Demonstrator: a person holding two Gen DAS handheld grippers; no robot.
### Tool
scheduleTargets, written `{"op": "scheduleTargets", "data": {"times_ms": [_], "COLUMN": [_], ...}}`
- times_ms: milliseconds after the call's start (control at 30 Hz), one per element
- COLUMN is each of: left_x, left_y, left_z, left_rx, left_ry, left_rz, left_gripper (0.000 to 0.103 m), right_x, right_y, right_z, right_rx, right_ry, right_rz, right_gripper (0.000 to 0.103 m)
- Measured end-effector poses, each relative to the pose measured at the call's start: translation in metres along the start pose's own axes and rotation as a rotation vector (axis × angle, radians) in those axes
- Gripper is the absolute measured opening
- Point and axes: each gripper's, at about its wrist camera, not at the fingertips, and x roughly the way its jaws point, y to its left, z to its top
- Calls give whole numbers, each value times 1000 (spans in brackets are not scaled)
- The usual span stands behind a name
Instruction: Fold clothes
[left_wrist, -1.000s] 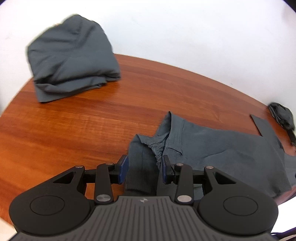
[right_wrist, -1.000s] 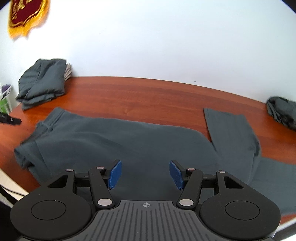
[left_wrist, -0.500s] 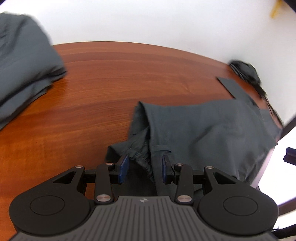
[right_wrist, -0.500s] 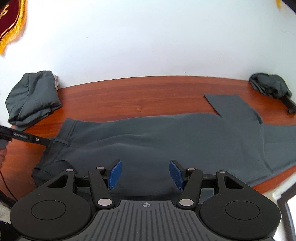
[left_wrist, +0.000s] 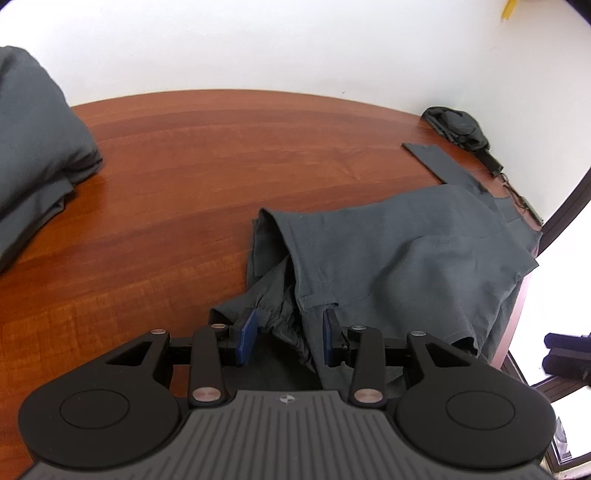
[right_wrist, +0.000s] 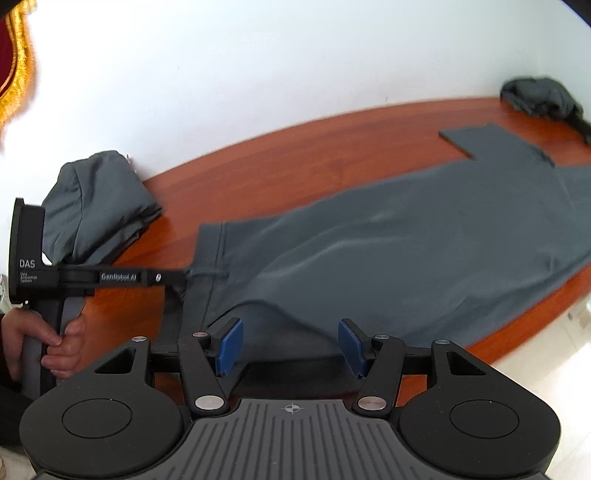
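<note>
Both views swung rightward (trousers (right_wrist: 388, 251) flatter)

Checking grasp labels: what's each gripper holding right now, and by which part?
Left gripper pinches the trousers at the bunched elastic waistband. Right gripper is open above the cloth, holding nothing.

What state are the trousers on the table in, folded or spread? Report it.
Spread, not folded: the grey trousers lie lengthwise along the wooden table, one leg end flat, only the waistband bunched.

The folded grey pile (left_wrist: 33, 147) runs off the left wrist view's left edge. In the right wrist view, the trousers (right_wrist: 406, 240) blur, cut rightward; the wall pennant (right_wrist: 14, 62) is cropped.
</note>
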Motion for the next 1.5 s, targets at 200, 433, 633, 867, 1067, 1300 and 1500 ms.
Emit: {"op": "scheduleTargets", "data": {"times_ms": [200,433,633,867,1067,1300,1500], "left_x": [-5,-16,-21,-16,4,26,40], "left_y": [5,9,20,28,34,38,49], "left_z": [-1,3,5,8,11,15,10], "left_rx": [12,4,-19,-33,-134,-225,-357], "left_ry": [-9,-29,-7,32,121,172,198], "left_rz": [-36,-45,-49,-87,-195,-221,-222], "left_gripper": [42,42,42,42,47,48,48], "right_x": [17,43,68,71,48,30,21], "right_y": [15,50,71,63,37,16,6], "right_z": [-8,-11,-23,-26,-14,-3,3], "right_rx": [87,39,14,99,300,433,504], "right_ry": [75,143,205,172,73,-6,-44], "right_rz": [69,82,28,24,140,246,291], "right_gripper": [60,60,60,21,14,14,14]}}
